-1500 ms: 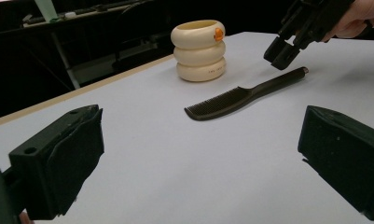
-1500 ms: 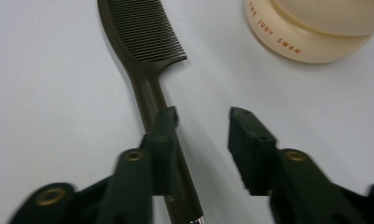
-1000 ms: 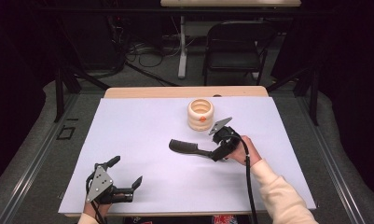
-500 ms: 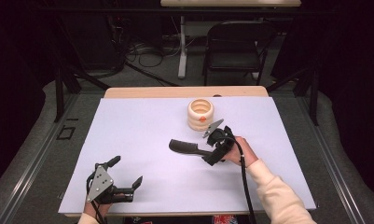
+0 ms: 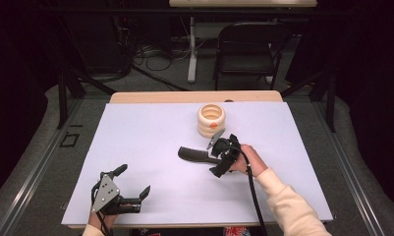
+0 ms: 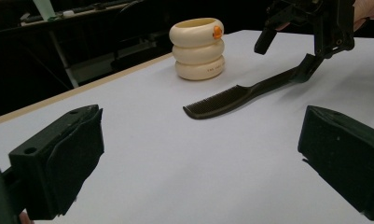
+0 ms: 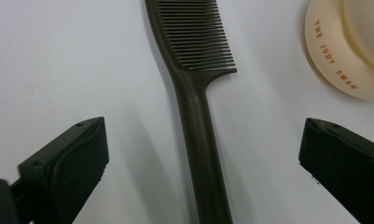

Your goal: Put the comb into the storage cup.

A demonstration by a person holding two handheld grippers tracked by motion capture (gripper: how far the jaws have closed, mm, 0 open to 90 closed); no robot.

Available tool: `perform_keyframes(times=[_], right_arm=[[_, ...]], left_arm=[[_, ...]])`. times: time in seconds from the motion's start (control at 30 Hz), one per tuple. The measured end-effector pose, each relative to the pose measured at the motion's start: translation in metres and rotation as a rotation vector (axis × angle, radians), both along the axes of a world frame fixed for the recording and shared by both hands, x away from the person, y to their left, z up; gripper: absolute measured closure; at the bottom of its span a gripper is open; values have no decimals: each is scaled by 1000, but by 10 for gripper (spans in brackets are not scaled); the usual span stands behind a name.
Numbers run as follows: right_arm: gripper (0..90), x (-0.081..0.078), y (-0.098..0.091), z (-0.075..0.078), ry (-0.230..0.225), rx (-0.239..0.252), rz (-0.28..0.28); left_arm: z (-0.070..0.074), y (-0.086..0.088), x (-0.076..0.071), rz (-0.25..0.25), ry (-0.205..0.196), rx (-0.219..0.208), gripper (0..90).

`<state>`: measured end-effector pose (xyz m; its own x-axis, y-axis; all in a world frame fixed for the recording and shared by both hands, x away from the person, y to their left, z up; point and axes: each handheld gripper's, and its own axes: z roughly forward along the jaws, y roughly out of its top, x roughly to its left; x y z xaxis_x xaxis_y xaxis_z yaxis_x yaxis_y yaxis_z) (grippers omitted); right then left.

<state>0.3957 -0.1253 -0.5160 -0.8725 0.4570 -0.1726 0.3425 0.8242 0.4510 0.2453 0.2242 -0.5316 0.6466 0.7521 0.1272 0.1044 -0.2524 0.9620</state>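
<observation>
A dark comb (image 5: 192, 155) lies flat on the white table cover (image 5: 145, 132), teeth to the left and handle toward my right gripper (image 5: 215, 156). That gripper is tipped down over the handle, open. In the right gripper view the handle (image 7: 198, 121) runs up between the wide-spread jaws of the right gripper (image 7: 201, 140), touching neither pad. These jaws have just been closing slightly. My left gripper (image 5: 134, 180) rests open and empty near the front left edge. The left gripper view looks between its own jaws (image 6: 198, 135) at the comb (image 6: 240, 95) and the right gripper (image 6: 287, 53).
A cream ringed container (image 5: 211, 119) with an orange spot stands just behind the comb, also seen as the ringed container (image 6: 197, 49) and close at upper right (image 7: 348, 46). A chair (image 5: 248, 46) and cables sit on the floor beyond the table's far edge.
The right gripper has slid left and slightly down along the comb's handle, toward the teeth. The comb, the container and the left gripper have stayed put.
</observation>
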Motion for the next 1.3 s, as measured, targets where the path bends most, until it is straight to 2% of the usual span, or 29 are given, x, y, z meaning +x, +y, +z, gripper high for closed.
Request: perform_keyframes(times=[0.17,0.33,0.37,0.5,0.63,1.0,1.3], right_arm=[[189,-1,6,-1,-11,-32,34],[405,0,14,-1,-16,-67,59],[419,1,16,-2,-22,-80,75],[534,6,21,-2,3,-110,92],[583,11,24,-3,30,-173,113],[658,21,37,-11,94,-265,143],[715,24,42,-12,114,-278,136]], left_arm=[[0,0,0,0,1,-1,3],[0,0,0,1,3,-1,3],[0,0,0,1,3,-2,3],[0,0,0,1,4,-3,3],[0,1,0,-1,5,-1,3],[0,0,0,-3,6,-1,3],[-1,0,0,-5,10,-2,3]])
